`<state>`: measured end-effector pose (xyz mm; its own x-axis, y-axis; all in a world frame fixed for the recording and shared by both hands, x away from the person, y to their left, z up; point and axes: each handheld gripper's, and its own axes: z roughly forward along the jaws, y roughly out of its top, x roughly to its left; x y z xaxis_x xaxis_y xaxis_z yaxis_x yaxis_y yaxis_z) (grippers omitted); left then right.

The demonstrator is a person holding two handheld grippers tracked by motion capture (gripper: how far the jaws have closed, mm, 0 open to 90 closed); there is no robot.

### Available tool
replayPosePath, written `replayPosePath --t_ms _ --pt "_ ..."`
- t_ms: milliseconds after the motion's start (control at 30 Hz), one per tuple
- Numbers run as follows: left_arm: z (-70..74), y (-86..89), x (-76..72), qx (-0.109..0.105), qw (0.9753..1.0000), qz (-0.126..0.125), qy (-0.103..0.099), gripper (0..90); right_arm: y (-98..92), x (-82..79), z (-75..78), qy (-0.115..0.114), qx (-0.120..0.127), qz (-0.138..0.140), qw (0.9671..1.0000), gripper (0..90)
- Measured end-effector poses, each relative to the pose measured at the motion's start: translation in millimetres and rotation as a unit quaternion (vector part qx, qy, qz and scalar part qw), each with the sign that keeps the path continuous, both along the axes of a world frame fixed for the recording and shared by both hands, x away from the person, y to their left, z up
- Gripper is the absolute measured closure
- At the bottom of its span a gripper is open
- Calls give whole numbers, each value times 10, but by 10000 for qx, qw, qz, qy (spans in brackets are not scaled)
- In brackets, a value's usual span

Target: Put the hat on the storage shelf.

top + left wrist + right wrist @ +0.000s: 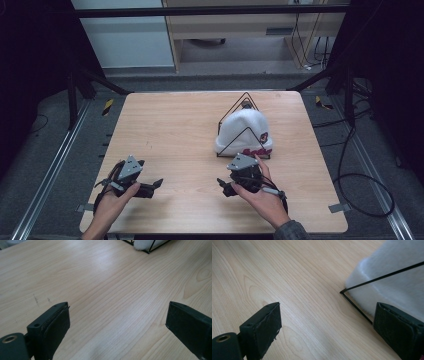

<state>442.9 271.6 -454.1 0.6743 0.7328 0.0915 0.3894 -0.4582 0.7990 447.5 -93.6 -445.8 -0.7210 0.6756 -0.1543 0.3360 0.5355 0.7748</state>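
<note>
Both hands reach in from the near edge of the wooden surface, palms low, the left hand holding the left claw pointed to the right over bare wood near the front left, and the right hand holding the right claw just in front of the white beanie. Each claw stands wide apart with nothing between its jaws; in the right gripper view the right-hand jaw sits just beside the corner of the black wire stand. The beanie rests on that stand, right of the surface's centre.
</note>
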Motion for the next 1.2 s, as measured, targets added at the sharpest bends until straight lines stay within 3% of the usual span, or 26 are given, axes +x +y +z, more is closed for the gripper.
replayPosePath --t_ms 300,867,1200 --pt "-138 172 9 8 9997 191 159 49 234 123 -139 232 -25 126 9996 81" --pt "-308 379 39 -55 9982 481 365 51 580 212 -386 804 192 263 9962 89" --pt "-337 325 157 -18 9979 514 397 48 718 344 -471 714 292 64 9970 95"
